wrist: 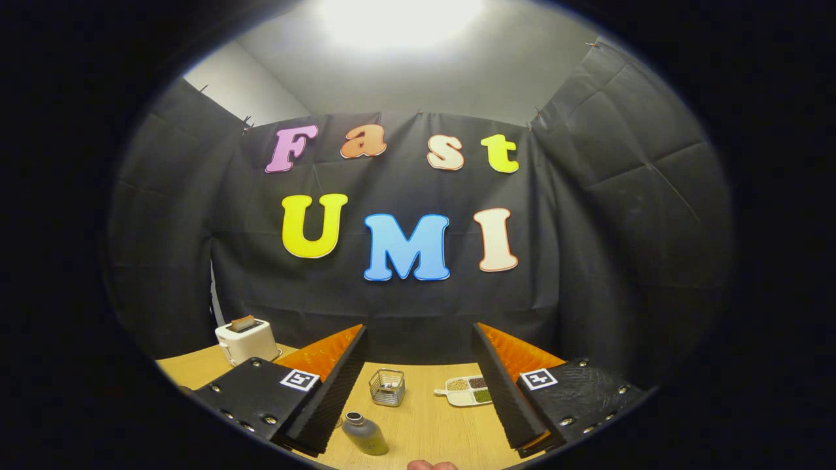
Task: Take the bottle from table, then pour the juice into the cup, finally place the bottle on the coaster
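Bottle (pixel 366 434) stands upright on the worktop (pixel 431 424), between the fingers, nearer the left one. Gripper (pixel 418 391) is spread wide and holds nothing. Rigid, smooth metal body, probably slippery; weight depends on fill. Grasp mid-body, below the shoulder.

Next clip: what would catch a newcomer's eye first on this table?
The open claw fills the foreground, its fingers spread wide with nothing between them. Just ahead of its left finger stands a small grey bottle, with a wire basket beyond it and a divided dish of grains to the right. A white toaster holding a slice sits further left.
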Motion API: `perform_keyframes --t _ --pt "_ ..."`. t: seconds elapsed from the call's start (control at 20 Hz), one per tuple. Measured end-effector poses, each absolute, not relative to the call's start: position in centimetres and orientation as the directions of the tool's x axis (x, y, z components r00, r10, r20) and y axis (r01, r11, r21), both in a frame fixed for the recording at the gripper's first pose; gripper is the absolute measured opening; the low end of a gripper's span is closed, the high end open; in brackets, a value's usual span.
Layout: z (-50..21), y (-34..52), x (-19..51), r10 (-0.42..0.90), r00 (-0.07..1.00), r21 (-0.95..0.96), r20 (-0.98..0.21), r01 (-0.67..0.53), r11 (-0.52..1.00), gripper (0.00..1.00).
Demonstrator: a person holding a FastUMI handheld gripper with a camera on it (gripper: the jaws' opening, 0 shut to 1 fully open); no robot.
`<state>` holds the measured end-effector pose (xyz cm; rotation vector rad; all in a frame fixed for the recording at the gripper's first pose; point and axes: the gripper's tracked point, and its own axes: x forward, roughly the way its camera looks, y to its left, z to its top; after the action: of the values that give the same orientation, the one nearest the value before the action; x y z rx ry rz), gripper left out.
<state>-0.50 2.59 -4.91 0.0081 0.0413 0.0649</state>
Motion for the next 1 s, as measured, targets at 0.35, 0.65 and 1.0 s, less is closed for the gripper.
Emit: perform_keyframes --t 0.35,0.65,1.0 --pt "-9.2 4.4 -1.0 0.092 0.992 0.011 -0.088 -0.091 0.996 0.96" --pt "-14.1 7.2 -1.2 0.151 0.977 0.024 -0.152 -0.149 0.989 0.96" --pt "-19.8 9.9 -1.2 0.156 0.96 0.045 -0.233 -0.149 0.988 0.96"
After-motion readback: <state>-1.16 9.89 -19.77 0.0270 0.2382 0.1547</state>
